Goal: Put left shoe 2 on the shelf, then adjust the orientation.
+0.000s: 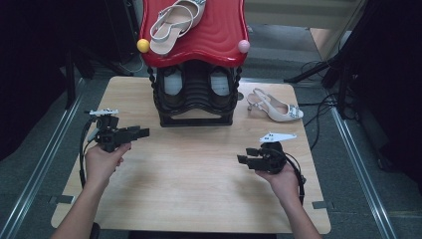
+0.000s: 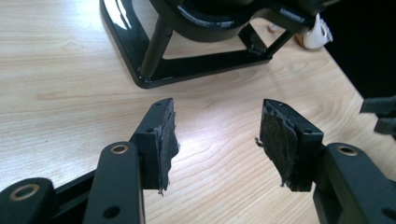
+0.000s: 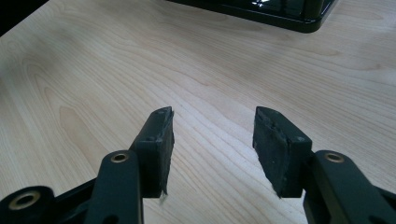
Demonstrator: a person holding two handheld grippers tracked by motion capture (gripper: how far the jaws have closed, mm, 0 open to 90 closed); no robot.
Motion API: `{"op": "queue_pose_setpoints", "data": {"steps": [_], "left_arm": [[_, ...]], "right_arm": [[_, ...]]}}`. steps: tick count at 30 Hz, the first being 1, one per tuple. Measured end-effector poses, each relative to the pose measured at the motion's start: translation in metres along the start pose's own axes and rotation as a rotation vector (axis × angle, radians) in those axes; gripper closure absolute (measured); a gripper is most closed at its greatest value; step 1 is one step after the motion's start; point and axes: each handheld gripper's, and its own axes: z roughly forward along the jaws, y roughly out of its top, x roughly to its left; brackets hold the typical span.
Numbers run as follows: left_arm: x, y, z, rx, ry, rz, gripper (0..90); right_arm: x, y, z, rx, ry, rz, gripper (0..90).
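Both grippers are hovering low over the bare middle of the desk [image 1: 199, 174], jaws spread wide and holding nothing, which reads as a ready stance ahead of a pickup. The left gripper [image 1: 144, 132] is sitting just in front of the black rack [image 1: 196, 99], pointing right; in the left gripper view its jaws are framing the rack's glossy base [image 2: 187, 70], with the toe of a shoe peeking past the far corner. The right gripper [image 1: 242, 159] is pointing left across the desk, well apart from everything; in its own view it [image 3: 212, 140] is looking over plain wood toward the rack's edge. The likeliest thing to be handled is the loose pale shoe [image 1: 275, 108], lying on its sole at the desk's far right, beside the rack and nearer the right gripper. Its mate [image 1: 174, 22] is resting on the rack's red top [image 1: 219, 35], between a yellow knob [image 1: 143, 45] and a pink knob [image 1: 243, 46]. Another pair is sitting inside the rack below. Nothing is standing between the right gripper and the loose shoe; the rack's corner post and the desk edge are the things to mind.
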Motion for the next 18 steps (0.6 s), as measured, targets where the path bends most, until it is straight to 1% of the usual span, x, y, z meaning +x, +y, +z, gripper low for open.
{"op": "queue_pose_setpoints", "data": {"steps": [2, 4, 6, 7, 8, 13, 14, 16, 18], "left_arm": [[0.001, -0.0014, 0.0006, -0.006, -0.017, -0.012, 45.7], [0.0018, -0.0055, 0.0034, -0.02, -0.049, -0.013, 45.7], [0.0015, -0.0077, 0.0057, -0.016, -0.045, -0.021, 46.2], [0.0015, -0.0076, 0.0065, -0.005, -0.04, -0.014, 46.3], [0.0011, -0.0079, 0.007, -0.006, -0.031, -0.008, 46.3], [0.0024, -0.0082, 0.0079, 0.01, -0.03, -0.007, 46.2], [0.0025, -0.0082, 0.0077, 0.011, -0.029, -0.005, 46.2], [0.0027, -0.0082, 0.0081, 0.01, -0.032, -0.009, 46.3], [0.0033, -0.0084, 0.0082, 0.014, -0.024, 0.001, 46.3]], "right_arm": [[-0.001, 0.0005, -0.0001, -0.002, -0.002, 0.004, 49.3], [-0.0016, 0.0007, 0.0, 0.0, -0.002, 0.005, 49.3], [-0.0027, 0.0012, 0.0004, -0.002, -0.002, 0.003, 49.3], [-0.0029, 0.0014, 0.0005, -0.004, 0.0, 0.005, 49.3], [-0.0029, 0.0014, 0.0005, -0.004, 0.0, 0.005, 49.3], [-0.0033, 0.0012, 0.0002, -0.002, -0.005, 0.004, 49.4], [-0.0034, 0.0012, 0.0002, -0.001, -0.007, 0.01, 49.5], [-0.0045, 0.0012, 0.0005, 0.001, -0.005, 0.008, 50.7], [-0.0046, 0.0014, 0.001, 0.0, -0.002, 0.013, 53.0]]}}
